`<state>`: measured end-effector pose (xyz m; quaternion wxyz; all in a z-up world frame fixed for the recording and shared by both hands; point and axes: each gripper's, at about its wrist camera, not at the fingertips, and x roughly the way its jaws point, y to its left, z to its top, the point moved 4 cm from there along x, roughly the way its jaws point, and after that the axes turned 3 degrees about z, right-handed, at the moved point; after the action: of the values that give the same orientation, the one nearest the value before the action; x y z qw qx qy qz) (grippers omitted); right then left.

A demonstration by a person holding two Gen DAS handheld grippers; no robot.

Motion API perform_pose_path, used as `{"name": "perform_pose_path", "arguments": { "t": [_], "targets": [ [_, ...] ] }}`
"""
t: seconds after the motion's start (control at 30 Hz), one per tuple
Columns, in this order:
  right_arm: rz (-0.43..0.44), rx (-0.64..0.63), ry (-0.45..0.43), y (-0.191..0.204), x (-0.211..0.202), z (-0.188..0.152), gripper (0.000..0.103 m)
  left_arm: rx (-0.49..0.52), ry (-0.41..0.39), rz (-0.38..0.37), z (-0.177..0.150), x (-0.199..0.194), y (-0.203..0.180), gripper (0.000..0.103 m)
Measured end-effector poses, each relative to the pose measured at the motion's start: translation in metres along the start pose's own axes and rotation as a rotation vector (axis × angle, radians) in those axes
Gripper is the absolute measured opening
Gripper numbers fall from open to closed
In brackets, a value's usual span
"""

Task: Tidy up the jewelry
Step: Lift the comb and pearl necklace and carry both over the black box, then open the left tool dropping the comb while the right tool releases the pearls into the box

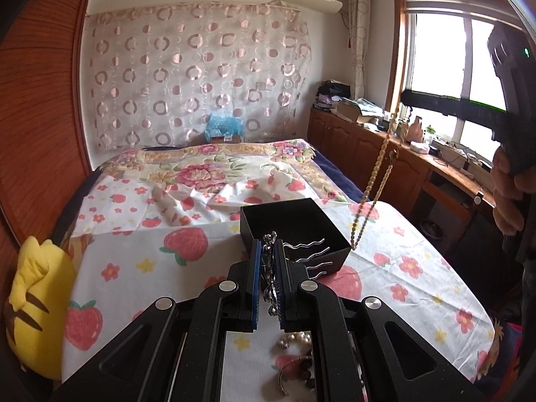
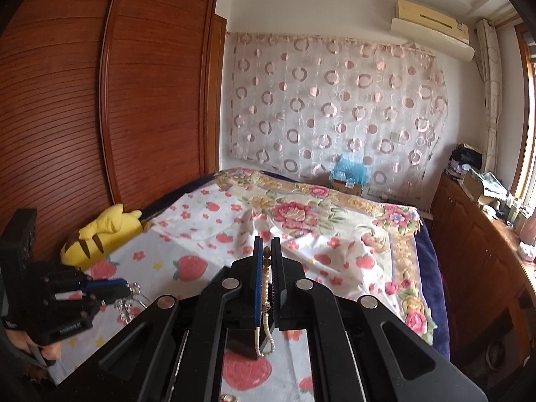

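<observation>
Left gripper (image 1: 268, 261) clamped on silver hair comb (image 1: 303, 256); right gripper (image 2: 267, 261) pinching bead necklace (image 2: 266, 296).

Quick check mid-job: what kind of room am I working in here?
Most likely a home bedroom: a bed under floral sheets serves as the work surface, a tall wooden wardrobe stands beside it, and an air conditioner hangs above a curtained wall.

both wrist cameras look forward and slightly down along their gripper fingers, close above the bed (image 1: 201, 181); both share the patterned curtain (image 2: 335, 107).
</observation>
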<state>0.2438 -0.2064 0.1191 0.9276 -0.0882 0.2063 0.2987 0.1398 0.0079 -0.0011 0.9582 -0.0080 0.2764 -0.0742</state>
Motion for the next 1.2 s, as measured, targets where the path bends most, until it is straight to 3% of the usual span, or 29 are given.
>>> {"name": "perform_pose_path", "arguments": {
  "t": [0.23,0.43,1.0,1.2],
  "targets": [
    [0.017,-0.005,-0.035,-0.004,0.009,0.023,0.005,0.008,-0.004,-0.006,0.016,0.015,0.0,0.007],
    [0.034,-0.01,-0.028,-0.005,0.023,0.021,0.005,0.006,0.016,-0.013,0.024,0.037,0.002,0.007],
    [0.077,0.008,0.073,-0.013,0.077,-0.016,0.006,0.054,0.207,-0.028,0.013,0.133,-0.012,0.007],
    [0.074,0.009,0.128,-0.011,0.097,-0.04,0.006,0.055,0.19,-0.021,0.013,0.129,-0.011,0.021]
  ]
}}
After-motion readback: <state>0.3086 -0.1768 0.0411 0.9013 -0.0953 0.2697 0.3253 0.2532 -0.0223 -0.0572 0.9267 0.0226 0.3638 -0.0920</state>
